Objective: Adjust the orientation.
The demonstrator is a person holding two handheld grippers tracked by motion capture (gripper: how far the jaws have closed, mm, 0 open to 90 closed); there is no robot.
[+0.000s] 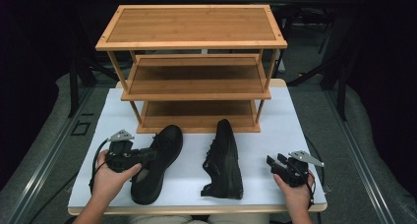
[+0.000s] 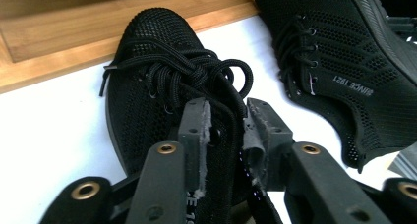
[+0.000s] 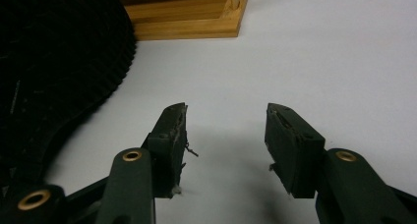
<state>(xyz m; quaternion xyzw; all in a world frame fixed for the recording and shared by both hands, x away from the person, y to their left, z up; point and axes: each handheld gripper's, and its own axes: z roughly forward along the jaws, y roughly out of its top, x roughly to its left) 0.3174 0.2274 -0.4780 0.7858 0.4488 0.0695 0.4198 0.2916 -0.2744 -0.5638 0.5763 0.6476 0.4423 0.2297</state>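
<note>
Two black mesh lace-up shoes lie on the white table (image 1: 280, 121) in front of a wooden shoe rack (image 1: 196, 76). The left shoe (image 1: 160, 160) stands upright, toe toward the rack. My left gripper (image 1: 147, 155) comes in from its left, and in the left gripper view its jaws (image 2: 226, 111) are closed on the side wall of this shoe (image 2: 152, 37), just behind the laces. The right shoe (image 1: 223, 160) lies tipped on its side, sole toward my right gripper (image 1: 274, 163). That gripper (image 3: 226, 111) stands open over bare table, nothing between its pads.
The rack has three bamboo shelves; its bottom shelf (image 2: 49, 37) sits just beyond the shoes' toes, and one base corner (image 3: 231, 22) lies ahead of the right gripper. The right shoe's ribbed sole (image 3: 64, 62) is close on that gripper's left. The table's front edge runs under both wrists.
</note>
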